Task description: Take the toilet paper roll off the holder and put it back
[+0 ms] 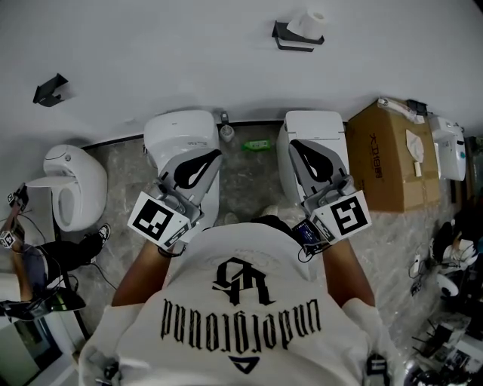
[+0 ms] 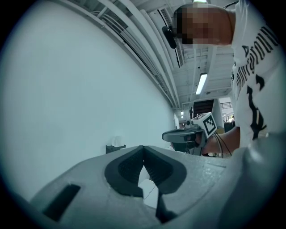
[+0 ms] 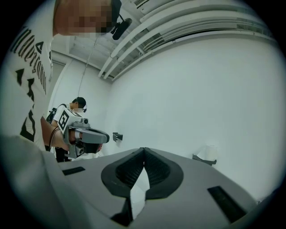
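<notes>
A white toilet paper roll [image 1: 307, 22] sits on a black wall holder [image 1: 293, 41] at the top of the head view, far ahead of both grippers. My left gripper [image 1: 213, 156] and right gripper [image 1: 296, 145] are held side by side at chest height, pointing level at the white wall. Both are shut with nothing between the jaws. In the left gripper view the roll [image 2: 117, 140] shows small above the closed tips [image 2: 143, 147]. The right gripper view has the roll [image 3: 208, 152] on its holder [image 3: 202, 158] to the right of the closed tips [image 3: 143, 149].
A second black holder [image 1: 51, 89], empty, hangs on the wall to the left. Two white toilets [image 1: 181, 130] [image 1: 315, 124] stand below the grippers, and a third fixture [image 1: 72, 181] at far left. A cardboard box [image 1: 392, 158] stands at right. Another person [image 3: 77, 107] stands behind.
</notes>
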Demonstrator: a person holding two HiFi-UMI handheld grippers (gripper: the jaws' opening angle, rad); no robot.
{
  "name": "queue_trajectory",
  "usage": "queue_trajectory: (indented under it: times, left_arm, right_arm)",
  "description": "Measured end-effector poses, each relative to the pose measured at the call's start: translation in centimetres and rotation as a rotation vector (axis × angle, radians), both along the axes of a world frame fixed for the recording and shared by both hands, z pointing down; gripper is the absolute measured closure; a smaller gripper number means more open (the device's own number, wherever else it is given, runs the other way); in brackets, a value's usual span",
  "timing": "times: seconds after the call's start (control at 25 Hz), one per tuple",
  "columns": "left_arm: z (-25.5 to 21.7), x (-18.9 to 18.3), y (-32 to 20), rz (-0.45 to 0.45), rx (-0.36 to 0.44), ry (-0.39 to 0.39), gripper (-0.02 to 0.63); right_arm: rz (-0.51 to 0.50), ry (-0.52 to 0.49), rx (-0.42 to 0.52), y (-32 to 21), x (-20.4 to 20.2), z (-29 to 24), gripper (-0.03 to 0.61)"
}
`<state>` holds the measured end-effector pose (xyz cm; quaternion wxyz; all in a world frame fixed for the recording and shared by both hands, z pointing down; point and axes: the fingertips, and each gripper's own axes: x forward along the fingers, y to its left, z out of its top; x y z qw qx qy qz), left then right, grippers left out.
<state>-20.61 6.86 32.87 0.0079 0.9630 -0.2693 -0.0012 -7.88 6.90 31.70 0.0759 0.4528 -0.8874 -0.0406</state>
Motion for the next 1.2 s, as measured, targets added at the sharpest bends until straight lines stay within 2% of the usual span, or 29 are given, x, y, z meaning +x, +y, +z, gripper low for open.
queue_trajectory:
  times: [0.24,0.48,1.2]
  left_arm:
    - [0.8,-1.1,0.6,-0.034,-0.021,0.013,0.601]
    - [1.3,-0.4,2.6,-0.006,-0.006,0.003,0.601]
    - [1.3,0.2,3.1,-0.006,-0.006,0.007,0.601]
  right_arm:
    - [-0.003,0.012,-0.009,2.3,0.3,0.3,0.565]
    - [0.004,0.000,-0.031,4.1,1.3,1.7,0.563]
    - [-0.006,-0.031,-0.017,5.2,2.1,1.8,0.565]
